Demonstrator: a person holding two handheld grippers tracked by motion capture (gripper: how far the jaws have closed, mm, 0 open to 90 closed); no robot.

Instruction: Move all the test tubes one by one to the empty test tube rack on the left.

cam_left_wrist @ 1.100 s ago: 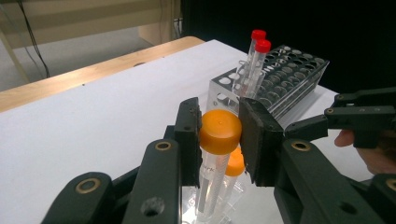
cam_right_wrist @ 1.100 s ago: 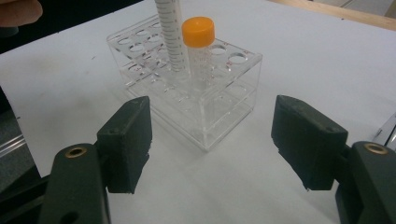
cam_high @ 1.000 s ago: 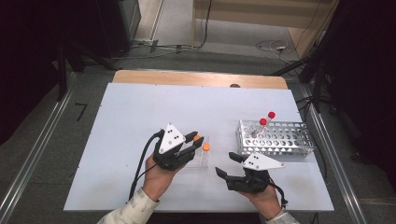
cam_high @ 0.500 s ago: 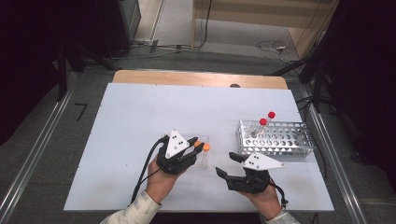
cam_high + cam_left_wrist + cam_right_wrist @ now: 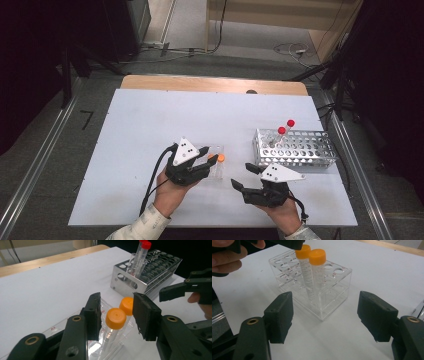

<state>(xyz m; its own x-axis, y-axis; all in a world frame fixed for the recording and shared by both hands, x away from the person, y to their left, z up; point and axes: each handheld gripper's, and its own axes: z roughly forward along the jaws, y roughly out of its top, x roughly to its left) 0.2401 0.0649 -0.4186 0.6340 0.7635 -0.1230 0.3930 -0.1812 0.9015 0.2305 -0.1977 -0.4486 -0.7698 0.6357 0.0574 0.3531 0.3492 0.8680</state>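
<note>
My left gripper (image 5: 117,315) has just been opening around the near orange-capped tube (image 5: 115,318), now standing free in the clear rack (image 5: 322,302) on the tabletop (image 5: 150,120). My right gripper (image 5: 325,315) waits, released. Next I should withdraw carefully.

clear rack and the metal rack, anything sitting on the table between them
Nothing: in the high view the white table is bare between the clear rack and the metal rack.
</note>
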